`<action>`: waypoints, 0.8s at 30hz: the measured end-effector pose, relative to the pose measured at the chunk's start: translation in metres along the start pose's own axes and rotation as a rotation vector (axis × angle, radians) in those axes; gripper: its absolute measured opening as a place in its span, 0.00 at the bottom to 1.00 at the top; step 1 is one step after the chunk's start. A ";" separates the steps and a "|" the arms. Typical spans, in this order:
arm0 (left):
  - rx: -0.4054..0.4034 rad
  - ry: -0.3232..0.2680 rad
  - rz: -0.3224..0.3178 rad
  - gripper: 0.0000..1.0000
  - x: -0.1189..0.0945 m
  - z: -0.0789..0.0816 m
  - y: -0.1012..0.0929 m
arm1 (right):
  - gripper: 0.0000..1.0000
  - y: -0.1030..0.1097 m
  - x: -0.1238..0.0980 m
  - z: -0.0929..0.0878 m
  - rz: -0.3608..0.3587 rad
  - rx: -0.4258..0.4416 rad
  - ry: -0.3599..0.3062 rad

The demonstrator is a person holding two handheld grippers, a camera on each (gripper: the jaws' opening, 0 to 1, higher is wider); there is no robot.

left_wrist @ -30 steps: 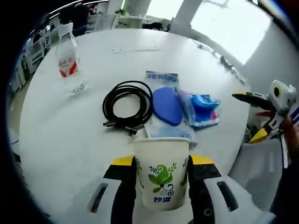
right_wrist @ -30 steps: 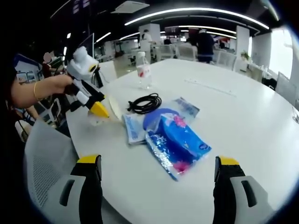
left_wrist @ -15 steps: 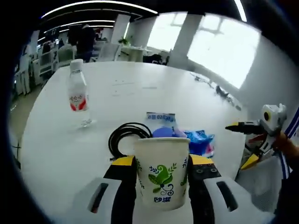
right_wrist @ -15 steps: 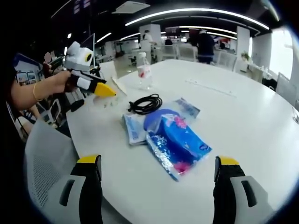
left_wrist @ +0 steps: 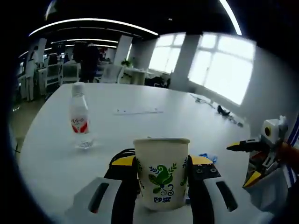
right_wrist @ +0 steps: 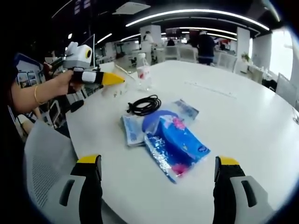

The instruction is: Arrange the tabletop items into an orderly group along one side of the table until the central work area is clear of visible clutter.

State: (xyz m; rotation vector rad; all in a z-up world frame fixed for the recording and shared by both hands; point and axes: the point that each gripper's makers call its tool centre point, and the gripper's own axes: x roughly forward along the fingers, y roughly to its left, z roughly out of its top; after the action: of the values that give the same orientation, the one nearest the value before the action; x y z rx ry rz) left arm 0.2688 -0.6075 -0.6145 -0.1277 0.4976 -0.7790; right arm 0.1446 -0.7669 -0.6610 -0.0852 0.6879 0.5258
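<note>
The tidying looks barely begun, judging from how things lie. Nearest in the left gripper view, the left gripper has its fingers clamped on the sides of one paper cup, held up off the counter, so the cup is in transit and not yet set down at any edge. In the right gripper view the right gripper hangs over the near edge of the counter with its fingers spread wide and nothing between them.

Just past that near edge, toward the middle of the counter, lies the main clutter: one blue packet lying partly over a dark blue flat thing, with what seem to be two clear flat packets, one at the left and one behind; the exact count under the pile is hard to tell. Touching the far side of that pile is one coiled black cable. Farther on, toward the counter's left edge, stands one water bottle, upright and apart from the rest.

Nothing is lined up along a side yet; the pile, cable, bottle and cup all remain to be grouped.
</note>
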 end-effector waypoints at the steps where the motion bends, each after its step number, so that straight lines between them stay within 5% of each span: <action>1: 0.008 -0.010 0.002 0.40 0.002 0.002 0.000 | 1.00 0.000 0.000 0.001 0.000 0.003 -0.004; 9: 0.160 -0.122 -0.002 0.40 0.014 0.026 -0.002 | 1.00 -0.002 0.003 0.006 0.006 0.009 -0.039; 24: 0.231 -0.314 0.040 0.41 0.030 0.056 0.014 | 1.00 -0.007 0.012 0.000 0.003 0.039 -0.029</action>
State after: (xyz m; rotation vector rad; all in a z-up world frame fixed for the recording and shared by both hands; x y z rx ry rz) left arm 0.3225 -0.6220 -0.5811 -0.0239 0.1107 -0.7553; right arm 0.1555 -0.7684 -0.6691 -0.0403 0.6701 0.5153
